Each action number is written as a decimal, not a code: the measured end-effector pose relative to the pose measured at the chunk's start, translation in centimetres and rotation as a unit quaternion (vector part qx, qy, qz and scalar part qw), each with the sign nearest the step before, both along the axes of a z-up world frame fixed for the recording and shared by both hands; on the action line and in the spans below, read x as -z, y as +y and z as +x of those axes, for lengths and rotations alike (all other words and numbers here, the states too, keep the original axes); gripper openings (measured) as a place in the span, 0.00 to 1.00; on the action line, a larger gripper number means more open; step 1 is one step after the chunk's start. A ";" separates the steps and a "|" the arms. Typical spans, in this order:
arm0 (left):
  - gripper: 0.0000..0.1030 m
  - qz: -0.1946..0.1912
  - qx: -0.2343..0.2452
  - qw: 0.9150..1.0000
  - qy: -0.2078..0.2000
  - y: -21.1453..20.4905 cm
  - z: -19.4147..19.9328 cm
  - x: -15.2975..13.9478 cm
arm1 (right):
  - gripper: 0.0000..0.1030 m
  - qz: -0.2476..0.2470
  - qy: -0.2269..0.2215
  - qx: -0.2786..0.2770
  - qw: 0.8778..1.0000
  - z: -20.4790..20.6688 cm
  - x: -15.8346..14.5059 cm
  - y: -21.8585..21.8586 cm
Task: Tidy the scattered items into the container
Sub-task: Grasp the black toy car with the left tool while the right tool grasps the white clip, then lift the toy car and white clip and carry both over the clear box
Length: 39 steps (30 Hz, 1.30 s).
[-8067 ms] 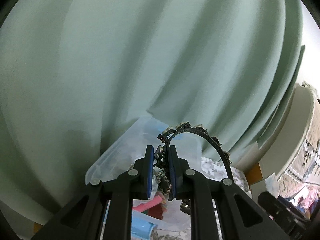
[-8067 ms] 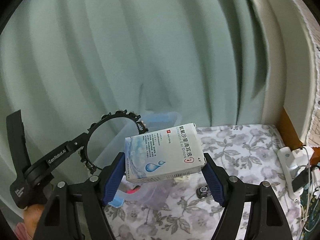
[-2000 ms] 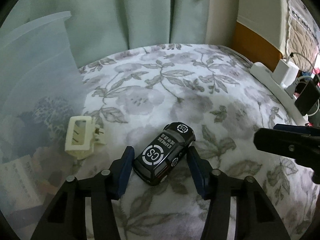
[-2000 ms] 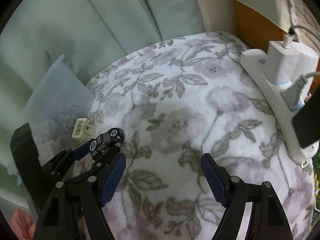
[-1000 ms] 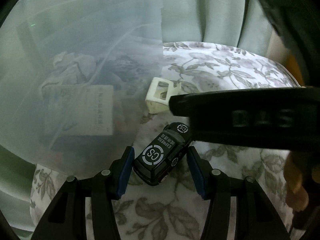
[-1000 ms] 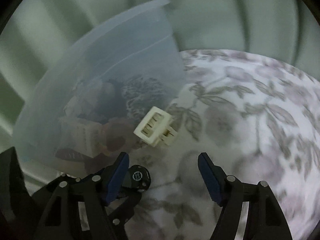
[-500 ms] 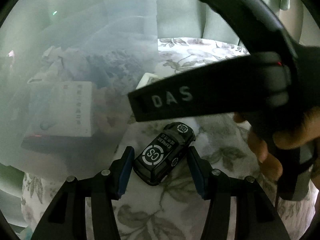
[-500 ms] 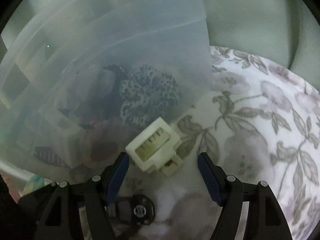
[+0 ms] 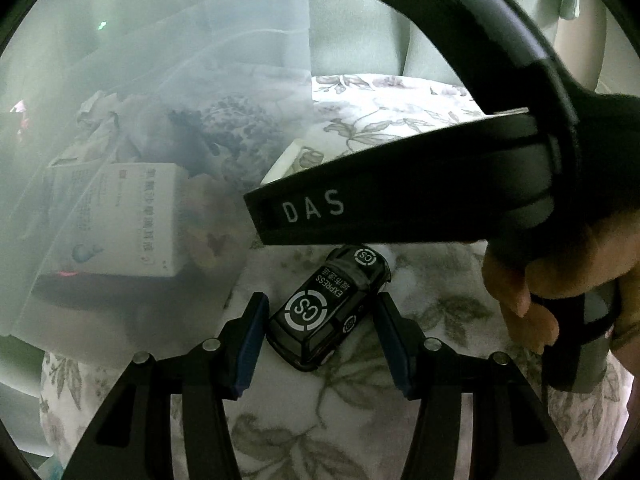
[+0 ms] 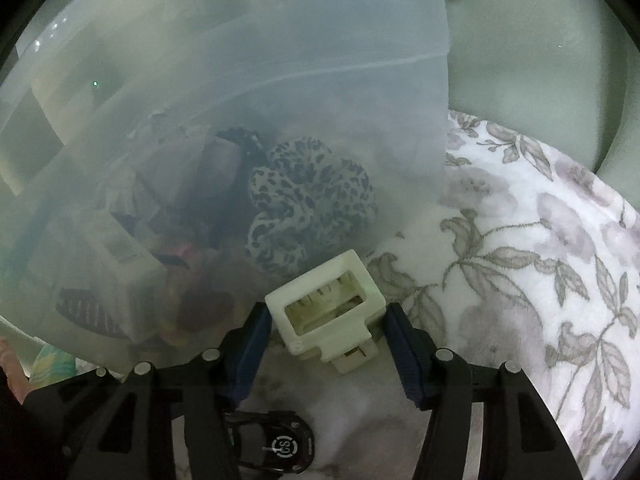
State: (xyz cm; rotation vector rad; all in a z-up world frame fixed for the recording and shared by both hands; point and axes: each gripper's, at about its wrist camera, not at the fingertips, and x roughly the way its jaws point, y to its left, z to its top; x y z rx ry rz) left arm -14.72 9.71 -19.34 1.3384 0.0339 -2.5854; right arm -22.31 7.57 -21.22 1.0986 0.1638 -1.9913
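A black toy car (image 9: 328, 312) marked "CS EXPRESS" sits askew between the blue pads of my left gripper (image 9: 318, 336), which is shut on it just above the floral blanket. The same car (image 10: 276, 446) shows at the bottom of the right wrist view. A cream hair claw clip (image 10: 326, 308) lies on the blanket against the translucent container (image 10: 280, 60). My right gripper (image 10: 328, 328) is closing on the clip, with a pad touching each side. In the left wrist view only a corner of the clip (image 9: 294, 160) shows, behind the right gripper's black body (image 9: 400, 200).
The container (image 9: 160, 80) holds a white medicine box (image 9: 120, 220), a leopard-print scrunchie (image 10: 312, 200) and other small things. A floral blanket (image 10: 540, 240) spreads to the right. A green curtain (image 10: 540, 60) hangs behind. A hand (image 9: 560, 280) grips the right tool.
My right gripper has come forward onto the clip and its jaws have narrowed around it. The left gripper keeps the car, and the right tool's body now crosses lower in its view.
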 end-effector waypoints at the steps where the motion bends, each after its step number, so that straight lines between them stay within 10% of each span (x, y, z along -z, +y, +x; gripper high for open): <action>1: 0.54 0.000 0.001 1.000 0.000 0.0 0.0 0.0 | 0.59 -0.001 0.000 0.003 1.000 0.2 -0.1 0.1; 17: 0.54 -0.004 0.012 1.000 -0.005 0.6 -0.4 0.0 | 0.60 -0.038 -0.018 0.172 0.984 6.2 -2.7 7.9; 39: 0.54 -0.001 0.098 0.994 0.054 3.7 4.7 -8.2 | 0.60 -0.124 -0.011 0.401 0.908 16.1 -10.4 17.5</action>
